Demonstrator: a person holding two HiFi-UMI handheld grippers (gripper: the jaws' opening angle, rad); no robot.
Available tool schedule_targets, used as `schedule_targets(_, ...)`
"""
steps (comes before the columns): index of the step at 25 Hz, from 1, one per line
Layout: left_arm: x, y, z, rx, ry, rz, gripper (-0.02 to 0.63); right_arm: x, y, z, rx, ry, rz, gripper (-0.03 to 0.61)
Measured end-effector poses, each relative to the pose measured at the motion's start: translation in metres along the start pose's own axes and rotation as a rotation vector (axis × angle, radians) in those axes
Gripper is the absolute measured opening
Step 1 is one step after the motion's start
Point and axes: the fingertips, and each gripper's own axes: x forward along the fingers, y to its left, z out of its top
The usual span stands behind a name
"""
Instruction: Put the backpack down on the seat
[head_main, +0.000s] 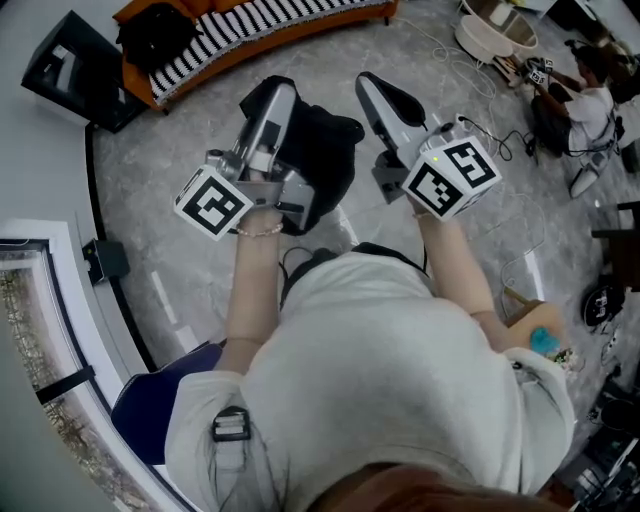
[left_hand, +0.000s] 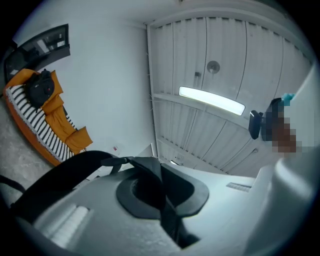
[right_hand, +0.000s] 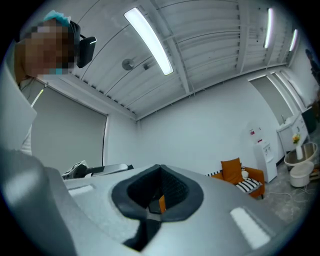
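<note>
In the head view, the black backpack (head_main: 322, 160) hangs above the grey floor between my two grippers. My left gripper (head_main: 278, 92) is shut on the backpack's strap (left_hand: 70, 172), which runs from the left into the closed jaws (left_hand: 149, 172). My right gripper (head_main: 372, 85) is beside the bag with its jaws together (right_hand: 159, 172). A small black and orange bit shows in their gap, and I cannot tell what it is. The seat is an orange sofa (head_main: 262, 22) with a striped cushion, across the floor ahead (left_hand: 47, 127) (right_hand: 240, 180).
Another black bag (head_main: 155, 35) lies on the sofa's left end (left_hand: 40, 87). A black box (head_main: 68, 62) stands at the wall to the left. White tubs (head_main: 495, 30), cables and gear lie at the right. A water dispenser (right_hand: 263, 150) stands by the sofa.
</note>
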Motion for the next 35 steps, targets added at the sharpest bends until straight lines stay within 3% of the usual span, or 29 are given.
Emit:
schedule_targets(4, 0.001, 0.004, -0.002, 0.102, 0.017, 0.051, 0.011, -0.009, -0.007, 0.009, 0.012, -0.055, 0.013, 0.002)
schedule_targets(11, 0.012, 0.011, -0.017, 0.032, -0.032, 0.036, 0.011, -0.019, -0.033, 0.001, -0.001, -0.038, 0.018, 0.002)
schedule_targets(16, 0.018, 0.021, -0.019, 0.126, -0.017, 0.086, 0.011, -0.017, -0.047, -0.005, 0.016, -0.024, 0.022, 0.002)
schedule_targets(20, 0.032, 0.035, -0.025, 0.123, 0.001, 0.092, 0.011, -0.005, -0.057, -0.008, 0.029, -0.017, 0.028, 0.002)
schedule_targets(26, 0.058, 0.083, -0.019, 0.055, 0.012, 0.109, 0.011, 0.036, -0.094, -0.020, 0.056, -0.007, 0.010, 0.002)
schedule_targets(35, 0.143, 0.180, 0.035, 0.069, 0.076, 0.071, 0.011, 0.165, -0.172, -0.028, 0.061, -0.007, -0.015, 0.002)
